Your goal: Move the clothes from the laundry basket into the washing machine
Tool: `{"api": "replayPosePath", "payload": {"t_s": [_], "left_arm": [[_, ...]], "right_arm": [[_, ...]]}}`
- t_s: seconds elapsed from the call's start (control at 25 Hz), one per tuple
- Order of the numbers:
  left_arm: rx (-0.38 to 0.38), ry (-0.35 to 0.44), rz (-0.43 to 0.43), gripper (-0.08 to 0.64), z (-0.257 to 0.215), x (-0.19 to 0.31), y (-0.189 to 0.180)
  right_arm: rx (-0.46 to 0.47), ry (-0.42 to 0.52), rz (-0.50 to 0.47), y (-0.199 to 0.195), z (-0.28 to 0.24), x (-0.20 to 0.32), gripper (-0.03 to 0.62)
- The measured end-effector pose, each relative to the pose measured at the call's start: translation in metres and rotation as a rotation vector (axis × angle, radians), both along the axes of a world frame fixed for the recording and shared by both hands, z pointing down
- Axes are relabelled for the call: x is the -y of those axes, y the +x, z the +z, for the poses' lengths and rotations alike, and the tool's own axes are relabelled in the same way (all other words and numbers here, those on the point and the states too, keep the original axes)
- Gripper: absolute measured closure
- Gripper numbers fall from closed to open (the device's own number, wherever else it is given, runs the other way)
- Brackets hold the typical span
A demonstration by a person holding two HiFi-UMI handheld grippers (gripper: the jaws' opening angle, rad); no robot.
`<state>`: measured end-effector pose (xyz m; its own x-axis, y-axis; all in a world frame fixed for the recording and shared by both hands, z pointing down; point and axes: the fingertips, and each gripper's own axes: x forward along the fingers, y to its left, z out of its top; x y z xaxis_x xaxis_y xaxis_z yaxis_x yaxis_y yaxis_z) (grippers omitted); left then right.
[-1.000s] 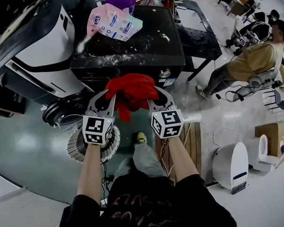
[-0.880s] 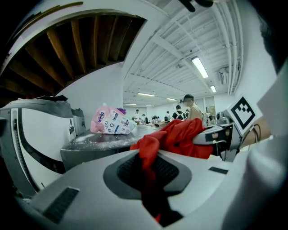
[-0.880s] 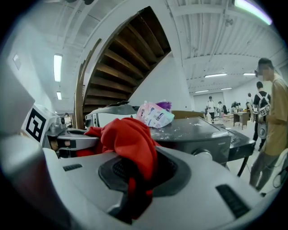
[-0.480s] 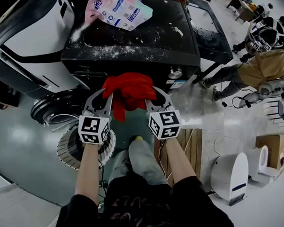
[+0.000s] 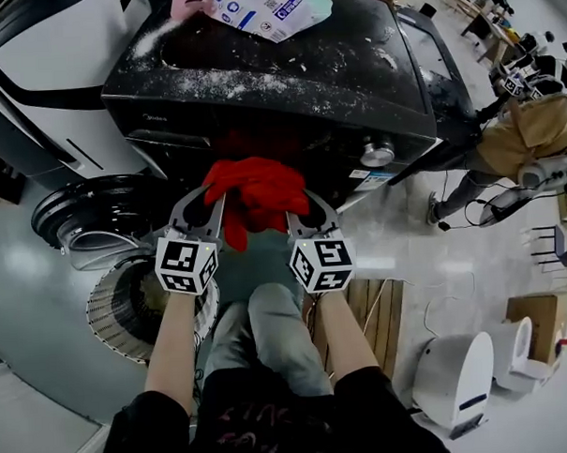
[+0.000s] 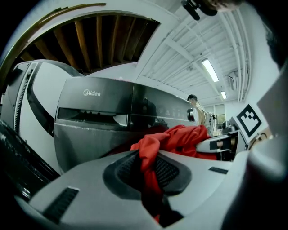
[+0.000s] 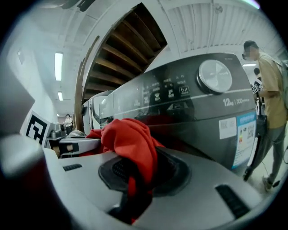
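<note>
left gripper (image 5: 211, 192) and right gripper (image 5: 297, 198) both clench the red cloth (image 5: 255, 186) at the washer (image 5: 286, 80). next, it likely needs pushing inside.

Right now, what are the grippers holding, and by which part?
Both hold one red garment: the left gripper clamps a fold at its left end, the right gripper a fold at its right end.

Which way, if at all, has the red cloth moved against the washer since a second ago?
Yes. The red cloth has come down, closer to the front panel of the washer, which now looks larger behind it.
</note>
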<state>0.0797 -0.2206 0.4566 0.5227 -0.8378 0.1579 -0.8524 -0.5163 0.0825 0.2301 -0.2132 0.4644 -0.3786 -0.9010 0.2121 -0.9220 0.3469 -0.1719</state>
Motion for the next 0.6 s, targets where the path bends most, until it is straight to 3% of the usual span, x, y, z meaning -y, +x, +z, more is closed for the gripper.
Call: {"api": "replayPosePath", "payload": {"t_s": [0.48, 0.6], "left_arm": [[-0.033, 0.049, 0.000, 0.500, 0.107, 0.038, 0.017], [-0.085, 0.049, -0.022, 0.500, 0.127, 0.053, 0.020]], "right_arm": [[0.051, 0.022, 0.039, 0.016, 0.114, 0.035, 0.512], [0.050, 0.044, 0.061, 0.019, 0.133, 0.048, 0.512]]}}
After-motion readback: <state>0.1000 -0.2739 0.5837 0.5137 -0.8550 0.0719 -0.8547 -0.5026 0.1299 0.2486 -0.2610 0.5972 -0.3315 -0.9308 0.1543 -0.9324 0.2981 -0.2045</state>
